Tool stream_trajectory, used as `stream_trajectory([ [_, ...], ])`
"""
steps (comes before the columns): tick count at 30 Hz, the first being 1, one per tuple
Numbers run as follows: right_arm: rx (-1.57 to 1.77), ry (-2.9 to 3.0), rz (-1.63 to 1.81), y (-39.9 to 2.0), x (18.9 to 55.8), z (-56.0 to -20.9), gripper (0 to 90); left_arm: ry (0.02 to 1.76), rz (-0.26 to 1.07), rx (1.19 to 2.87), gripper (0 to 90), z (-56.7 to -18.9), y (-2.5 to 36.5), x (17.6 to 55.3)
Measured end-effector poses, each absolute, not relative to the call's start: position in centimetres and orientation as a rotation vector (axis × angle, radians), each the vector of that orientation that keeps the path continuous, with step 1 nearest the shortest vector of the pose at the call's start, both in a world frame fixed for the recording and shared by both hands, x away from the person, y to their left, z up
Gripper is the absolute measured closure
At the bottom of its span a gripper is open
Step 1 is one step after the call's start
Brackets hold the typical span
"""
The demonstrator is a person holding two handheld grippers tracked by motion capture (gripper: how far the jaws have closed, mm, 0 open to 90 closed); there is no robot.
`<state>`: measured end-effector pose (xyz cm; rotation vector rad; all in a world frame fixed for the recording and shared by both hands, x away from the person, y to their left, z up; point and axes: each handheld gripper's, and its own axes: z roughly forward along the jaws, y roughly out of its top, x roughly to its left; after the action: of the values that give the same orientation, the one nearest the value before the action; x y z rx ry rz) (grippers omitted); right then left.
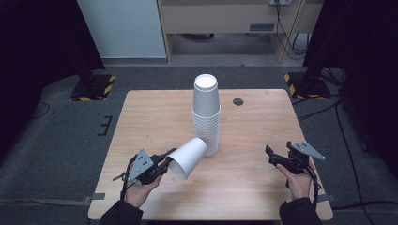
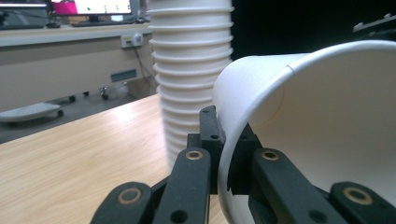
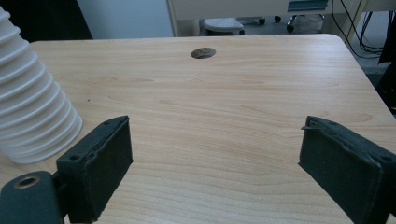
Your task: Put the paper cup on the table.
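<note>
A tall stack of upside-down white paper cups (image 1: 206, 115) stands in the middle of the wooden table (image 1: 150, 117). My left gripper (image 1: 165, 162) is shut on the rim of a single white paper cup (image 1: 187, 157), held tilted on its side with its base near the foot of the stack. In the left gripper view the jaws pinch the cup's wall (image 2: 327, 116), one inside and one outside, with the stack (image 2: 194, 70) just behind. My right gripper (image 1: 274, 157) hovers open over the table's right side, nothing between its pads (image 3: 100, 163); the stack (image 3: 32, 116) stands to its left.
A round dark cable hole (image 1: 238, 101) sits near the table's far edge, right of the stack. Black stands with yellow-striped bases (image 1: 94, 86) flank the table on the floor. A pale cabinet (image 1: 225, 18) stands behind.
</note>
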<state>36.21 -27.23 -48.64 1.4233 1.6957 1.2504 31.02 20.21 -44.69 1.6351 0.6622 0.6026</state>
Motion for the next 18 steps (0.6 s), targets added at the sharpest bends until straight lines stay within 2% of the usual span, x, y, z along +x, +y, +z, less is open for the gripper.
stream_trajectory([
  [18,1.397,1.862,1.064,-27.2,36.6,-50.6,8.7,0.87,0.674,1.675,87.3,-44.7,26.5,31.6],
])
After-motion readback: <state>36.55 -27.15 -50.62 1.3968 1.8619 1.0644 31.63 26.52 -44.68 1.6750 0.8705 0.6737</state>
